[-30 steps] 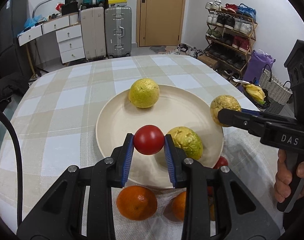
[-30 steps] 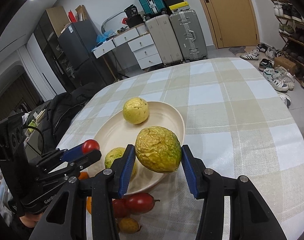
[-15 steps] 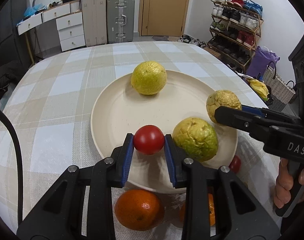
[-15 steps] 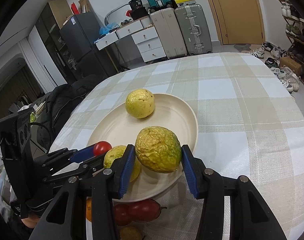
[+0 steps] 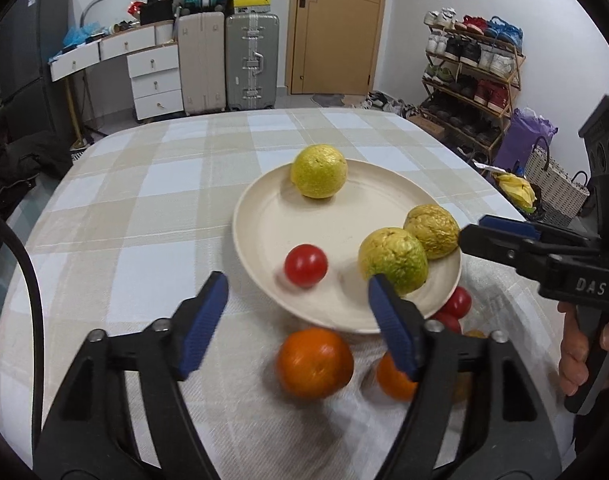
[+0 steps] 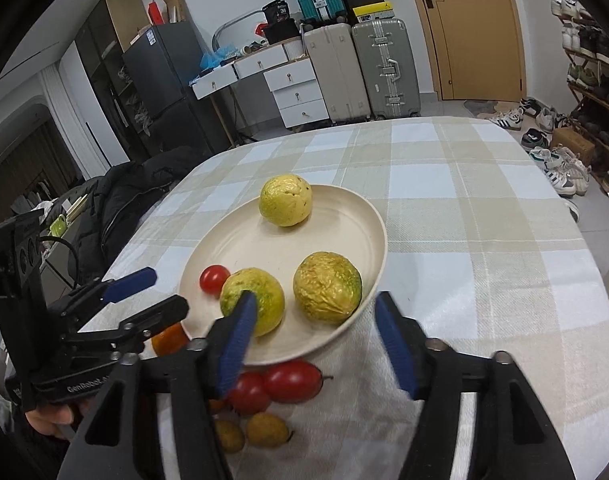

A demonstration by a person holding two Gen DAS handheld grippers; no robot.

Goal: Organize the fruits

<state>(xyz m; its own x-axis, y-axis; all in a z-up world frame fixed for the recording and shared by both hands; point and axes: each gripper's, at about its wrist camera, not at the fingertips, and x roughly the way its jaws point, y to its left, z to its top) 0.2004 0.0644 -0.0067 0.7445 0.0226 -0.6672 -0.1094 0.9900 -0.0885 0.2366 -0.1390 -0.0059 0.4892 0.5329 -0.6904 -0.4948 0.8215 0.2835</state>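
- The cream plate (image 5: 264,216) sits on the checked tablecloth (image 5: 144,200), toward its near right part in the left wrist view; three wrinkled yellow-green fruits and one small red tomato (image 5: 306,265) lie on it
- On the plate in the left wrist view: the smooth yellow fruit (image 5: 319,171) at 12 o'clock by the far rim; the tomato at 7 o'clock, slightly blurred; the greenish fruit (image 5: 393,260) at 4 o'clock; the brownish wrinkled fruit (image 5: 432,231) at 3 o'clock on the rim, touching the greenish one
- The left gripper (image 5: 298,322) has just been opening; its blue pads stand wide apart and hold nothing; the tomato lies free just beyond them; the right pad covers the lower edge of the greenish fruit
- The right gripper (image 6: 314,342) has also just been opening; its jaws are spread with nothing gripped; the brownish fruit (image 6: 327,288) rests on the plate (image 6: 232,248) just past the tips; the left pad overlaps the greenish fruit (image 6: 252,296)
- Off the plate at 6 o'clock, on the cloth: an orange (image 5: 314,362), blurred; a second orange (image 5: 392,376) half hidden behind a finger; red tomatoes (image 6: 292,380) partly under the plate rim; two small yellowish fruits (image 6: 266,430), partly cut off by the gripper body
- A hand (image 5: 584,356) holds the right gripper's handle at the frame edge, mostly cropped
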